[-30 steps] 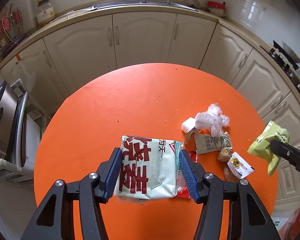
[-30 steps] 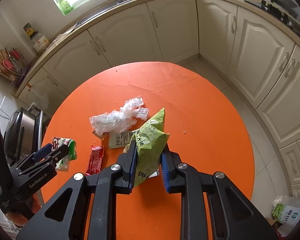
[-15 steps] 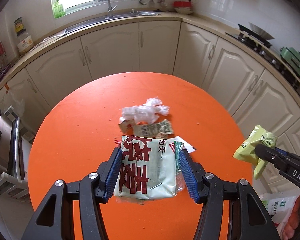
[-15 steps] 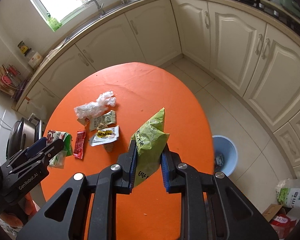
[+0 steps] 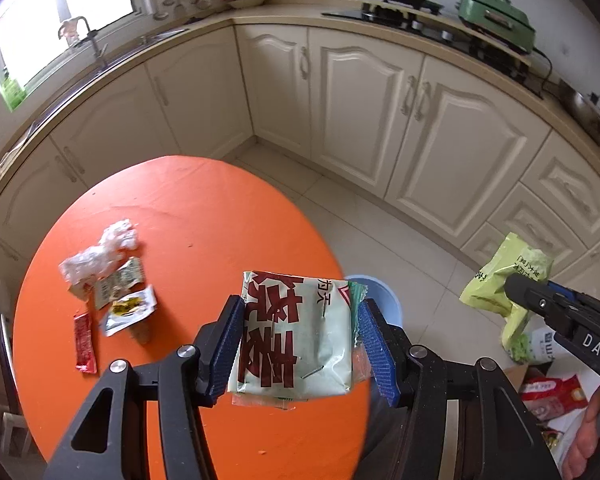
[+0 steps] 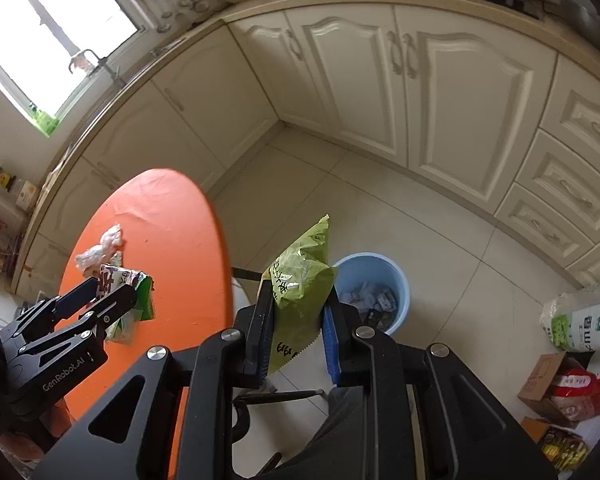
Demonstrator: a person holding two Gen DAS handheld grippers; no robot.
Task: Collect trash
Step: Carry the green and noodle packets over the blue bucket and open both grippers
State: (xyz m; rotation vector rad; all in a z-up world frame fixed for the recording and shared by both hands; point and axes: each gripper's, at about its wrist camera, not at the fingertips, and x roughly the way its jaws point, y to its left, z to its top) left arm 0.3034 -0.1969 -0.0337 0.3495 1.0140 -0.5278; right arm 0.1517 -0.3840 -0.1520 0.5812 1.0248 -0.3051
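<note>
I've got the left gripper [image 5: 300,334] pinching the noodle packet [image 5: 294,334], the right gripper [image 6: 298,322] the green bag [image 6: 300,280]; bin [image 6: 374,268] centre-frame, four scraps left on the table [image 5: 204,216]

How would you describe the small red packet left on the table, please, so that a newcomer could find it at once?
Start at the round orange table and go to the litter cluster near its left edge. The red sachet lies flat at the cluster's near end, just below the white-and-yellow sachet. It is the only all-red, narrow strip there.
</note>
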